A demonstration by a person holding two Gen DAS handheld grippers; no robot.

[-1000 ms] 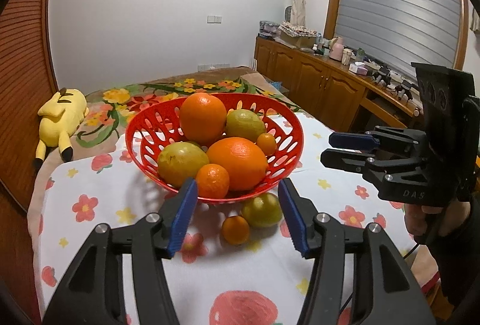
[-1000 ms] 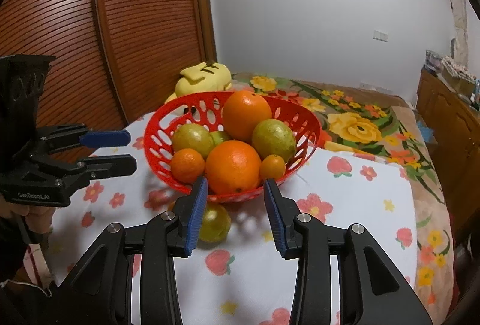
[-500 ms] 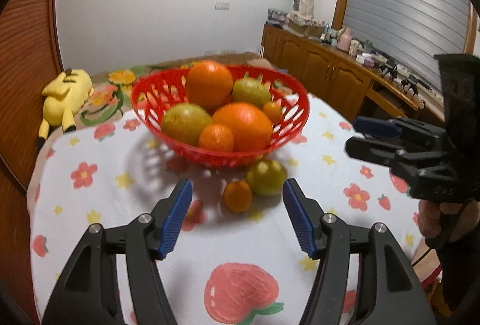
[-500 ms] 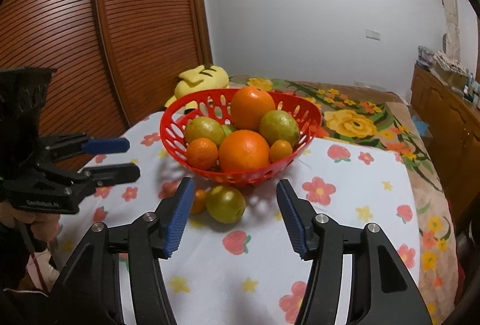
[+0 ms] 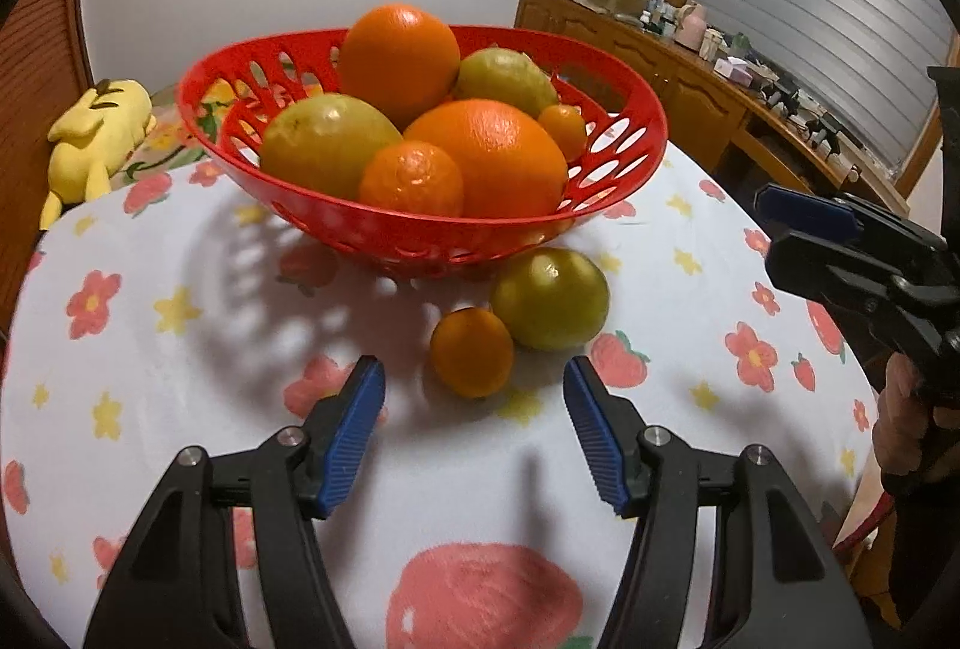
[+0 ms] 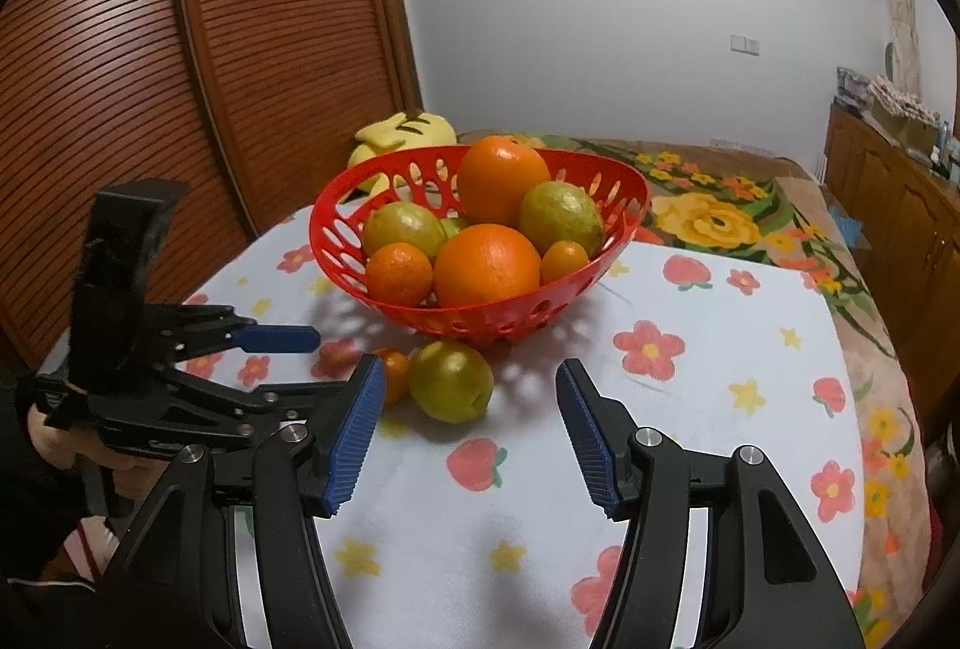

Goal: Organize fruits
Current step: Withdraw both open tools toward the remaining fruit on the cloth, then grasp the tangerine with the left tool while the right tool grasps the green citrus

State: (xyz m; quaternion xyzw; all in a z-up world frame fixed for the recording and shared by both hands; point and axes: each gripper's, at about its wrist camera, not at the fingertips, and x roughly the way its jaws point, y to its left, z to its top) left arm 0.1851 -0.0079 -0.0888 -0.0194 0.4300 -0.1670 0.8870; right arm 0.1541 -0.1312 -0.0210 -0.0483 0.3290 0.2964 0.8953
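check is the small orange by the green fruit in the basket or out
Out: the small orange lies on the tablecloth beside the green fruit, in front of the red basket.

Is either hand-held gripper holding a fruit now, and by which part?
Nothing is held. The left hand-held gripper and the right hand-held gripper are both open and empty.

The red basket (image 5: 420,235) looked like shiny, smooth plastic with holes in it. The tablecloth (image 5: 150,349) was soft, matt cloth, the big orange (image 5: 492,157) had bumpy, shiny skin, and the door (image 6: 120,79) was ribbed wood.
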